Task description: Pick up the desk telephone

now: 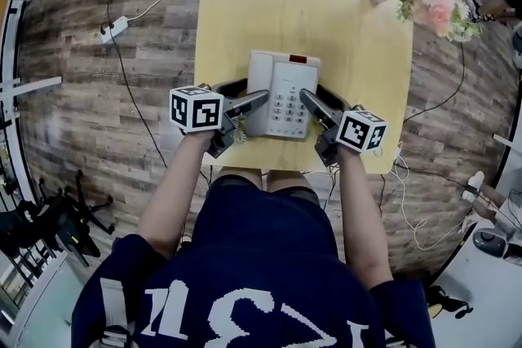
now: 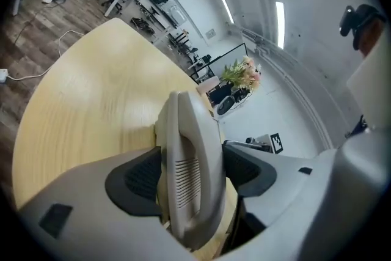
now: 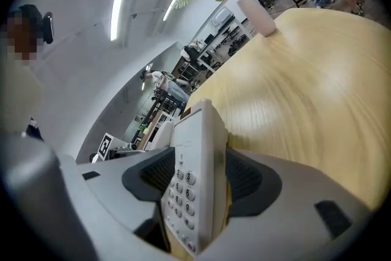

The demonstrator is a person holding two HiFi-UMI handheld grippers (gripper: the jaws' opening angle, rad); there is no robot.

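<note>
Here, left tongs [image 2: 194, 171] and right tongs [image 3: 201, 174] gape astride the desk telephone [image 1: 281, 98]; keypad [image 3: 182, 192] reads 3, 6, 9.

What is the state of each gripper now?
Left gripper: open, the desk telephone's handset side between its jaws.
Right gripper: open, the keypad side between its jaws.

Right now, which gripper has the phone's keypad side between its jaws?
The right gripper: its jaws straddle the keypad edge of the desk telephone. The left gripper straddles the handset side instead.
</note>
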